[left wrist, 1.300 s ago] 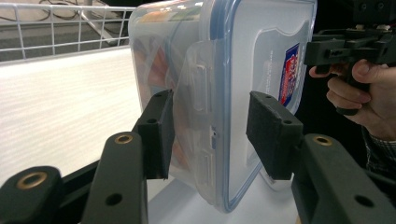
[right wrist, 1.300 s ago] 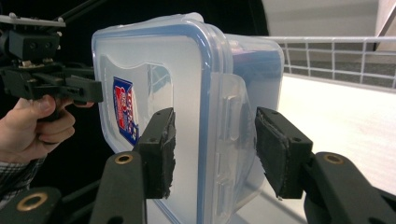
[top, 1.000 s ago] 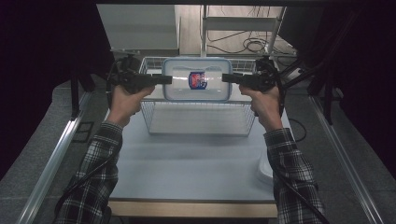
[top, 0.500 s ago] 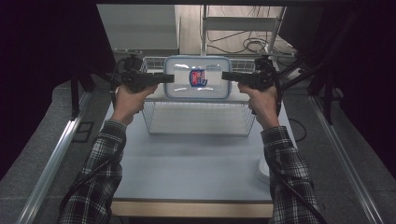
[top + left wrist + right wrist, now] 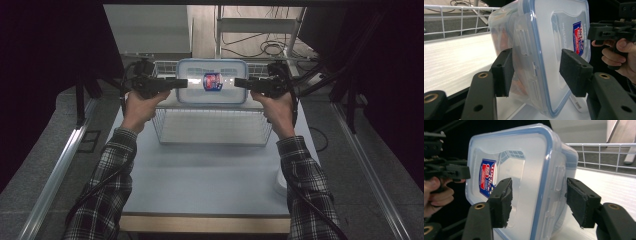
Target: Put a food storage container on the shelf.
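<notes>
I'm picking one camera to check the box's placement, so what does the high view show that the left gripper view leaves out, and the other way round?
High view alone: both plaid sleeves, the whole wire basket on the pale table, and the left gripper and right gripper at opposite ends of the box.

Left gripper view alone: the latch flap close up, standing between its fingers, with a gap at the lid-side pad.

Both: the clear box with blue-edged lid, its red-and-blue label, and the right gripper.
</notes>
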`<act>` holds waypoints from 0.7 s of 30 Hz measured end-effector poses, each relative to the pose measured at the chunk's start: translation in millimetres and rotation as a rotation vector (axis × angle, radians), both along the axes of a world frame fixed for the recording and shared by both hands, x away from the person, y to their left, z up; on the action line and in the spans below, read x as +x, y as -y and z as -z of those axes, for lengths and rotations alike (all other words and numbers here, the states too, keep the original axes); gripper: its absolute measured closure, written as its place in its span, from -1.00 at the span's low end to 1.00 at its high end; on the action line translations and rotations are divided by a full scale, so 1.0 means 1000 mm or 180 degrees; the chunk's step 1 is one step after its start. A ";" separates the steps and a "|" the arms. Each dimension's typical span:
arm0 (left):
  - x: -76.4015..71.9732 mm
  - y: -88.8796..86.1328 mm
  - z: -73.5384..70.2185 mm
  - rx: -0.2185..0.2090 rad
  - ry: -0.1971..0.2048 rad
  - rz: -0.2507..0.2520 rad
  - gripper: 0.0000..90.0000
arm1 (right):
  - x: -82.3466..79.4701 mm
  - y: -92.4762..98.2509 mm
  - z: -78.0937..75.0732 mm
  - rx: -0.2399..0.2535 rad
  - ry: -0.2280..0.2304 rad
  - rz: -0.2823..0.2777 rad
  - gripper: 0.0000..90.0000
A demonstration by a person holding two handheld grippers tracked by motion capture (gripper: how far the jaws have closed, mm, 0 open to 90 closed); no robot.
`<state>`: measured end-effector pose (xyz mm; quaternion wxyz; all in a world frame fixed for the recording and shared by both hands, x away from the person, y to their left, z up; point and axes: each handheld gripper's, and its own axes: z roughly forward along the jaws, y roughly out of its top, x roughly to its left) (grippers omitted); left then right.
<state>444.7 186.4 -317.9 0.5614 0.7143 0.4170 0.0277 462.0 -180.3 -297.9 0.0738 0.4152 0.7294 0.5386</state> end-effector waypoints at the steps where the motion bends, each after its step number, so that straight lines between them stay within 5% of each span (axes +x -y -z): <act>1: 0.000 0.000 0.000 0.0002 0.0003 -0.0003 0.01 | 0.000 0.000 0.000 -0.0023 0.0016 -0.0002 -0.15; 14: 0.001 0.003 0.003 0.0051 0.0064 -0.0021 -0.08 | 0.000 -0.003 0.002 -0.0105 0.0066 -0.0002 -0.23; 19: 0.002 0.005 0.004 0.0270 0.0067 -0.0110 -0.06 | 0.001 -0.003 0.005 -0.0252 0.0068 0.0005 -0.21; 21: 0.003 0.003 0.006 0.0176 0.0074 -0.0194 -0.05 | 0.002 -0.004 0.008 -0.0244 0.0060 0.0072 -0.19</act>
